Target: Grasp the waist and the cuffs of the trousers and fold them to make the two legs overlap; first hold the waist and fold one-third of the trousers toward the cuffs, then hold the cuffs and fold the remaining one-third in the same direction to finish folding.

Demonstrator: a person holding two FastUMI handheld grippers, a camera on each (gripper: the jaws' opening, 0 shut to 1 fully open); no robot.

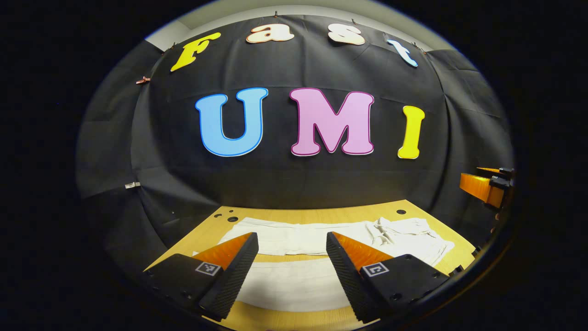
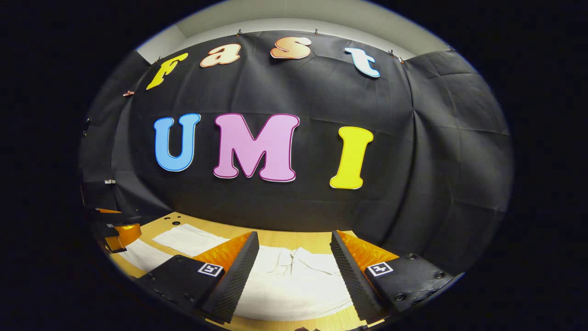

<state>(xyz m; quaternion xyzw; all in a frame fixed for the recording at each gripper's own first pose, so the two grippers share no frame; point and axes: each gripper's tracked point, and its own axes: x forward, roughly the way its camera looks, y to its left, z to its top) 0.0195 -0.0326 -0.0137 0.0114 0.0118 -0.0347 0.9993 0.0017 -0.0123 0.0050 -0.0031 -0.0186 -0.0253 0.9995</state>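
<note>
- Backing the scene: a black cloth wall (image 1: 294, 184), hanging behind a pale wooden tabletop (image 1: 317, 214) with a few small round holes near its far edge.
- Lying spread flat across the tabletop: white trousers (image 1: 294, 239), with the two legs running side by side toward the left in the left gripper view and a rumpled, bunched end sitting at the right.
- Hovering above the near edge of the trousers: the left gripper (image 1: 292, 246), jaws spread wide apart and pinching nothing, cloth showing in the gap between them.
- Hanging over the wrinkled end of the trousers (image 2: 294, 276) in the right gripper view: the right gripper (image 2: 294, 246), jaws likewise standing wide open and gripping nothing.
- Peeking in at the far right edge of the left gripper view: the right gripper (image 1: 489, 186), well apart from the left one.
- Showing at the left edge of the right gripper view: the left gripper (image 2: 115, 232), low over the legs.
</note>
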